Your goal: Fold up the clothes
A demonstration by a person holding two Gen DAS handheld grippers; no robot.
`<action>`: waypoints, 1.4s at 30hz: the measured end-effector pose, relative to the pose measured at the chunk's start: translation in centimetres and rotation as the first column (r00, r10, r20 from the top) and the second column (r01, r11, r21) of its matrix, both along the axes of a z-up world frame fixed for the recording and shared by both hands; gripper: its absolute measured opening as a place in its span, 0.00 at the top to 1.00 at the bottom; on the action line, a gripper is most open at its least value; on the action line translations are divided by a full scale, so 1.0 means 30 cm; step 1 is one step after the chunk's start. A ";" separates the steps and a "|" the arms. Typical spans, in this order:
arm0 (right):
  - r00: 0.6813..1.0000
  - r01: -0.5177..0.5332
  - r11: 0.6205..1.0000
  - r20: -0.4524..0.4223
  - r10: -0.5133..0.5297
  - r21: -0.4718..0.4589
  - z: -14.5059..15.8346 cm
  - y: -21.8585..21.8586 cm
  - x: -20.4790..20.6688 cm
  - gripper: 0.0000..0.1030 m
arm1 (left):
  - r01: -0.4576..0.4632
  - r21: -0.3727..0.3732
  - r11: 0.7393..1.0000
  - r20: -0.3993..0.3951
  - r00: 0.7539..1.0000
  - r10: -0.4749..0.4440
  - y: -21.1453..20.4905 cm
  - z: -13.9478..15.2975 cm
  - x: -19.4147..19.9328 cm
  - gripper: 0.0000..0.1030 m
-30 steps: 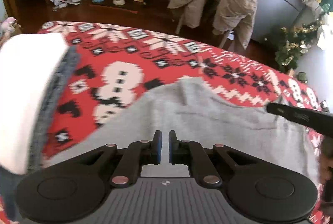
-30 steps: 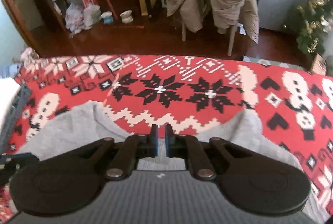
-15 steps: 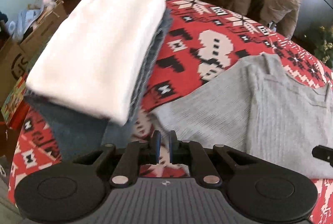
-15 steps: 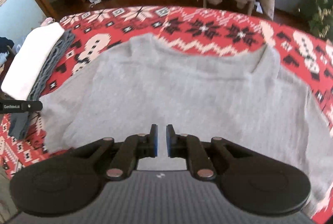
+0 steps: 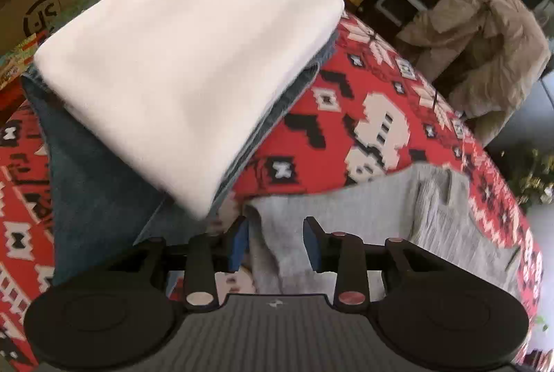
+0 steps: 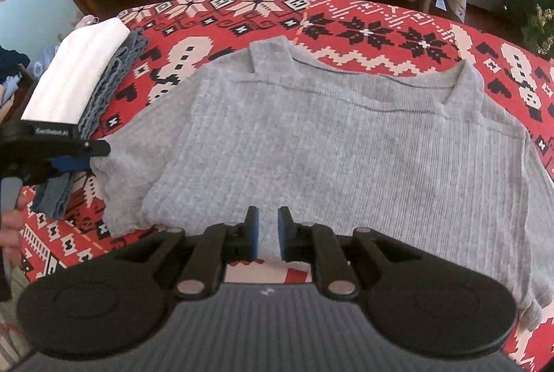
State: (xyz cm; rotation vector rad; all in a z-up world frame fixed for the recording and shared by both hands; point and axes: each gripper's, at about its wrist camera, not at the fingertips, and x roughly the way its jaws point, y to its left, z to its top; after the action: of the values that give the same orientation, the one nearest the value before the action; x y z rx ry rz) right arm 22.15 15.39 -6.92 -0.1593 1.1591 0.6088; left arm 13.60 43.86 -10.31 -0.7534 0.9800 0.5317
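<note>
Left gripper now wide open around the sleeve end of the grey sweater, having swung over from the sweater's middle a second ago with jaws nearly shut. Right gripper parted narrowly, holding nothing, low at 6 o'clock over the hem. Sweater spread flat on the red blanket, folded stack at 10 o'clock: looks set for a sleeve fold inward.
</note>
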 end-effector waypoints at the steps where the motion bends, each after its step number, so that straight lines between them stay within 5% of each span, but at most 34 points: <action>1: 1.000 0.001 1.000 0.001 -0.001 -0.001 0.000 0.003 0.002 0.88 | -0.003 -0.001 1.000 -0.001 1.000 0.003 0.006 -0.001 0.009 0.77; 2: 1.000 0.001 1.000 0.002 -0.001 -0.001 0.000 0.006 0.004 0.87 | 0.004 0.011 1.000 -0.005 1.000 -0.004 0.006 0.002 0.017 0.95; 5: 1.000 0.007 1.000 -0.003 -0.007 0.003 -0.001 0.010 0.011 0.87 | 0.048 0.098 0.994 -0.018 0.999 -0.047 -0.012 0.026 0.036 0.95; 7: 1.000 0.009 1.000 -0.006 -0.009 0.005 -0.003 0.013 0.013 0.87 | 0.112 0.229 0.967 -0.031 0.994 -0.108 -0.048 0.065 0.045 0.95; 10: 1.000 0.008 1.000 -0.015 -0.008 0.012 -0.006 0.015 0.011 0.87 | 0.190 0.296 0.936 -0.077 0.982 -0.175 -0.078 0.056 0.040 0.95; 17: 0.995 -0.098 0.994 -0.005 0.098 0.041 -0.014 0.097 -0.029 0.87 | 0.219 0.210 0.953 -0.066 0.975 -0.210 -0.030 0.016 0.028 0.92; 24: 0.962 -0.272 0.953 0.008 0.273 0.131 -0.047 0.306 -0.120 0.85 | 0.299 0.150 0.942 -0.055 0.954 -0.294 -0.002 0.022 0.028 0.93; 29: 0.933 -0.361 0.928 0.028 0.360 0.096 -0.098 0.466 -0.209 0.85 | 0.356 0.107 0.928 -0.044 0.935 -0.353 0.018 0.025 0.028 0.93; 36: 0.910 -0.412 0.911 0.050 0.411 -0.007 -0.116 0.514 -0.294 0.81 | 0.394 0.080 0.916 -0.023 0.919 -0.394 0.040 0.016 0.027 0.93; 39: 0.907 -0.413 0.910 0.074 0.415 -0.036 -0.125 0.504 -0.318 0.97 | 0.414 0.085 0.906 -0.023 0.910 -0.413 0.041 0.013 0.027 0.93; 42: 0.911 -0.405 0.914 0.065 0.406 -0.032 -0.117 0.488 -0.327 0.99 | 0.422 0.097 0.901 -0.024 0.906 -0.422 0.043 0.013 0.025 0.94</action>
State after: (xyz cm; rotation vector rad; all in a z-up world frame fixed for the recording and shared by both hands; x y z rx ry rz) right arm 12.35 30.03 -10.42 -0.4418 1.0684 0.9529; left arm 14.36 45.15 -9.91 -0.4290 1.0741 0.1998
